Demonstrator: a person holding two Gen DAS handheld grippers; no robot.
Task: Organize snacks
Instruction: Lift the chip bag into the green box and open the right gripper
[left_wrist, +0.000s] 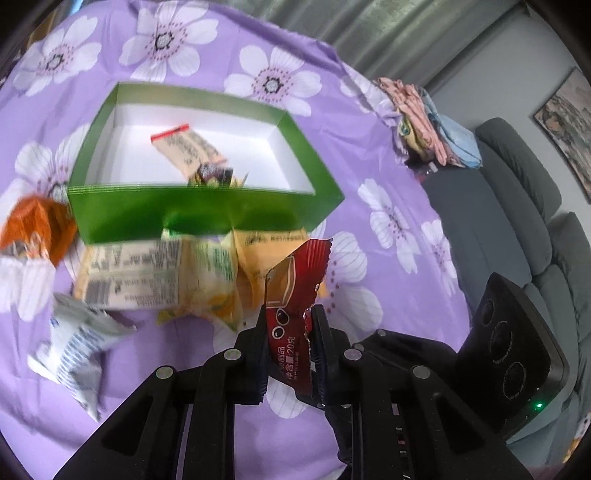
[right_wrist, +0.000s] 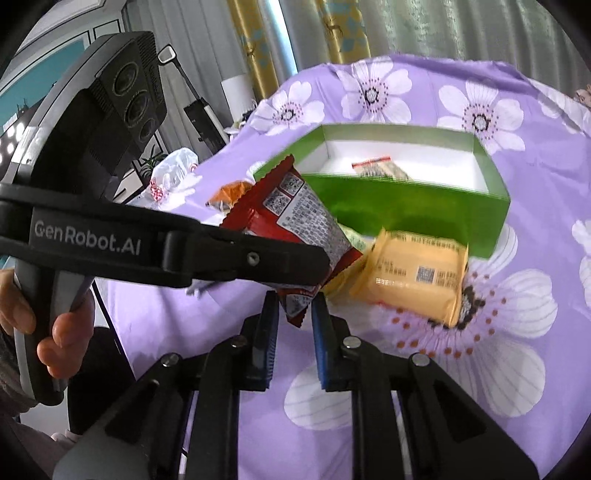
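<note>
While both tools are up off the cloth, the left gripper (left_wrist: 290, 310) is clamped on a red packet (left_wrist: 295, 280), its pads pressed on the wrapper's lower half and the serrated top edge sticking up free. The right gripper (right_wrist: 295, 299) has its fingers drawn in too. The bottom corner of the same red packet sits pinched between its tips, as far as the right wrist view shows. In that view the left gripper crosses from the left side, and a left hand (right_wrist: 55, 332) wraps its grey handle.

The packet hangs in the air, in front of the green box (left_wrist: 207, 210) and over the loose pile, not in the box.

The box is open-topped with a white inside. It holds a beige packet with a red strip (left_wrist: 184, 144) and a couple of small dark sweets (left_wrist: 214, 173), blurred, lying against the near wall.

Loose snacks lie on the purple flowered cloth (left_wrist: 369, 147), just in front of the box:
- a yellow packet (right_wrist: 417, 273) by the box's near corner
- a cream packet with a barcode (left_wrist: 129, 273)
- an orange packet (left_wrist: 33, 225) at the box's left end
- a white-and-blue packet (left_wrist: 77, 343), nearer the camera and apart from the rest

Background: a grey sofa (left_wrist: 517, 206) past the cloth's edge and folded clothes (left_wrist: 424, 122) at the far corner. Motion blur — label text mostly unreadable.
</note>
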